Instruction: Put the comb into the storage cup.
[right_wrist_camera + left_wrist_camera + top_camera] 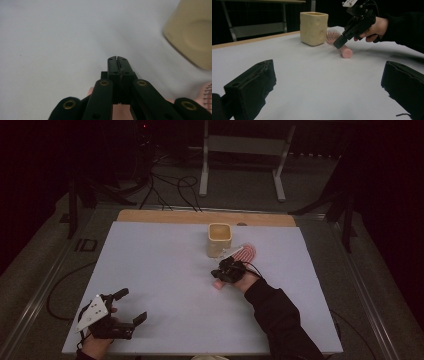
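1. Nearest the person, at the front left of the table (pixel 165 270), the left gripper (pixel 131 307) lies low over the white surface, held in a hand at the table's edge. Its fingers (pixel 252 87) stand wide apart with nothing between them.
2. In the left gripper view, those two black fingers frame bare white table, and the other things sit well beyond them.
3. Farther in, right of the middle, the right gripper (pixel 223 271) is tilted down onto a pink hairbrush (pixel 246 253). A dark sleeve (pixel 280 315) leads back from it to the table's front edge.
4. The right gripper's fingers (pixel 117 65) are drawn together tip to tip. In the right gripper view, the pink handle (pixel 120 111) runs beneath them; the left gripper view shows the finger ends pressed down on that handle (pixel 345 51). Whether the handle is pinched or just pressed on, I cannot tell.
5. The hairbrush lies flat on the table, its handle end pointing toward the person and its round bristled head (pixel 332 35) toward the far side.
6. Just beyond the brush head, close beside it, stands a cream cup (pixel 219 239) with dimpled sides, upright and open at the top.
7. Behind the cup, a strip of bare wood (pixel 200 216) marks the table's far edge.
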`<state>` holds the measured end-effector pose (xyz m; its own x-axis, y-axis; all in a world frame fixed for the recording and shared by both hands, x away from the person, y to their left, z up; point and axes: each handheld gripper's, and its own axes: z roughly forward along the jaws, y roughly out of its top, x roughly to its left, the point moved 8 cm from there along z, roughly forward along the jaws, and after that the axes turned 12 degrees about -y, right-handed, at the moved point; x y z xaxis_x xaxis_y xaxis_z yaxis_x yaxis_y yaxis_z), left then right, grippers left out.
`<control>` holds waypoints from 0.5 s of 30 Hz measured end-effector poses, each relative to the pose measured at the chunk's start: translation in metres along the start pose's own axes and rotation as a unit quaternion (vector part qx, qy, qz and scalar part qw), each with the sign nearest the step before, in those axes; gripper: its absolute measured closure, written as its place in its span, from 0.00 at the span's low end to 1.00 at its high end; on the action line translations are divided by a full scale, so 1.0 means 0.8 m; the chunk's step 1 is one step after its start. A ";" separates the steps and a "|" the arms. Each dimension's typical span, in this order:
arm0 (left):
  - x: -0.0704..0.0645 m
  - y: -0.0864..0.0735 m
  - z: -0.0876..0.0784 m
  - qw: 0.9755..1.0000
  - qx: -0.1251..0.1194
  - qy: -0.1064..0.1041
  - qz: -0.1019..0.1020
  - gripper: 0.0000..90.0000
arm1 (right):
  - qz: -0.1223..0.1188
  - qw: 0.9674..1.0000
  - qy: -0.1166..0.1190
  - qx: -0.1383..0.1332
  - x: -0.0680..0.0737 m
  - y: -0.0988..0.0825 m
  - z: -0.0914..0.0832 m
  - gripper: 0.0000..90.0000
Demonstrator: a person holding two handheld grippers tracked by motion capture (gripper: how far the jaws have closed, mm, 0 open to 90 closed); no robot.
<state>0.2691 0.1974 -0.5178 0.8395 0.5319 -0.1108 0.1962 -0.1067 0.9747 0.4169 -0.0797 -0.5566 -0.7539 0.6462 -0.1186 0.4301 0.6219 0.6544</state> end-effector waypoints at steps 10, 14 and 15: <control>0.000 0.000 0.000 1.000 0.001 -0.001 -0.002 0.00 | -0.006 1.000 0.003 0.027 0.003 -0.008 0.007 1.00; 0.000 0.000 0.000 1.000 0.000 -0.001 -0.002 0.00 | -0.006 0.999 0.002 0.032 0.004 -0.007 0.006 1.00; 0.000 0.000 0.000 1.000 0.000 -0.001 -0.002 0.00 | -0.010 0.999 0.002 0.035 0.005 -0.008 0.006 1.00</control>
<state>0.2693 0.1975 -0.5181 0.8399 0.5305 -0.1145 0.1994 -0.1054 0.9742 0.4136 -0.0792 -0.5650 -0.7643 0.6321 -0.1275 0.4494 0.6640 0.5976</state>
